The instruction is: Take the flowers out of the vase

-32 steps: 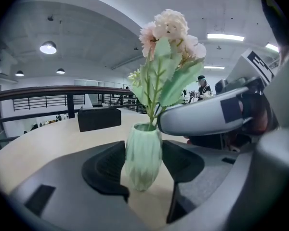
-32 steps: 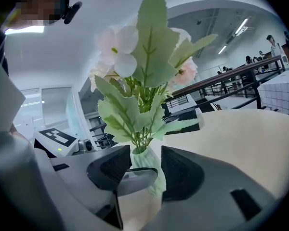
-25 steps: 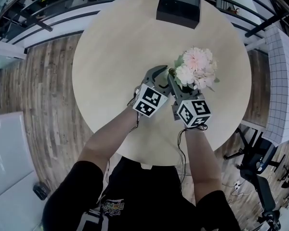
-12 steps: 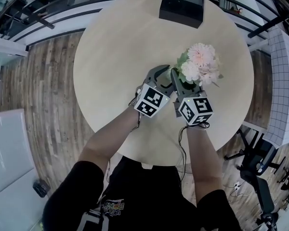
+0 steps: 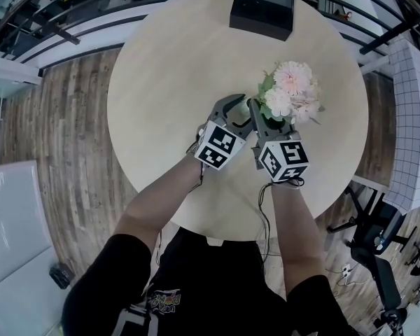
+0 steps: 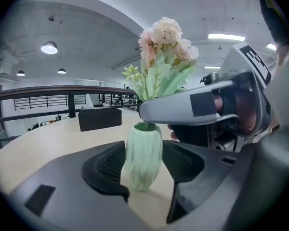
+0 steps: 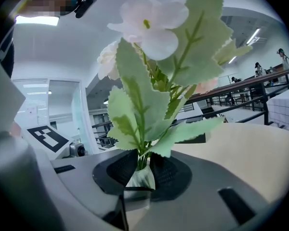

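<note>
So far: left gripper point(image 6: 143, 177) clamped on green vase point(image 6: 143, 150), right gripper point(image 7: 138, 172) jaws just closed onto flower stems point(image 7: 142, 158); flowers point(image 5: 290, 93) not yet lifted out.

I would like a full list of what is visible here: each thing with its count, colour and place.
table: 1, beige, round, centre.
box: 1, black, table's far edge.
vase: 1, pale green, on table.
flowers: 1 bunch, pink and white, green leaves, in vase.
floor: brown wood, around table.
chair: 1, black, lower right.
left gripper: 1, grey, shut on vase.
right gripper: 1, grey, jaws just closing, on flowers' stems above vase.
arms: 2, bare, below grippers.
</note>
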{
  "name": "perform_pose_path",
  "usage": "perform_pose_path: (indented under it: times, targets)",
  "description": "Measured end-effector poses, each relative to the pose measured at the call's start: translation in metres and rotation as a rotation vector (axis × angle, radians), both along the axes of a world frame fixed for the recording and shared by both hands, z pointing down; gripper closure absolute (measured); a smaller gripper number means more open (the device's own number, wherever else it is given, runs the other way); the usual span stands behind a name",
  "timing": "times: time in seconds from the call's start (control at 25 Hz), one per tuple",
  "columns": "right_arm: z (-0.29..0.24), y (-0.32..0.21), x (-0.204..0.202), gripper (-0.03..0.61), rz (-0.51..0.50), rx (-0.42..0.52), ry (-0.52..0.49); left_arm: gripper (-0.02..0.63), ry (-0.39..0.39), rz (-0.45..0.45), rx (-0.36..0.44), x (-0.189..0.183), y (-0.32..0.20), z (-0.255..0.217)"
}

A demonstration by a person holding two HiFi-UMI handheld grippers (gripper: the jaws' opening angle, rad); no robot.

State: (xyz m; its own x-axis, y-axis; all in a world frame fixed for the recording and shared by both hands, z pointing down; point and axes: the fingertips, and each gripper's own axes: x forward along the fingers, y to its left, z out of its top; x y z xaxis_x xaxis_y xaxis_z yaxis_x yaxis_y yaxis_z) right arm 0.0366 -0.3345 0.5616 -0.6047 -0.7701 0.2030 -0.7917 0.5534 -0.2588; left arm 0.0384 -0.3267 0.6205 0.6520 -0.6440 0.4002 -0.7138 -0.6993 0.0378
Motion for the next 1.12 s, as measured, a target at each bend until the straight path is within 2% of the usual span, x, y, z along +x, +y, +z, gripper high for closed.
perform_pose_path:
  times: [0.76, 1.12]
  targets:
    - [-0.079, 0.003, 0.021, 0.497, 0.037, 0.037, -0.121, 0.368, -0.035, -0.033, -0.023, -0.003, 0.003, 0.003]
    - [-0.107, 0.007, 0.037, 0.497, 0.076, 0.03, -0.172, 0.368, -0.03, -0.024, -0.017, -0.005, 0.008, -0.012]
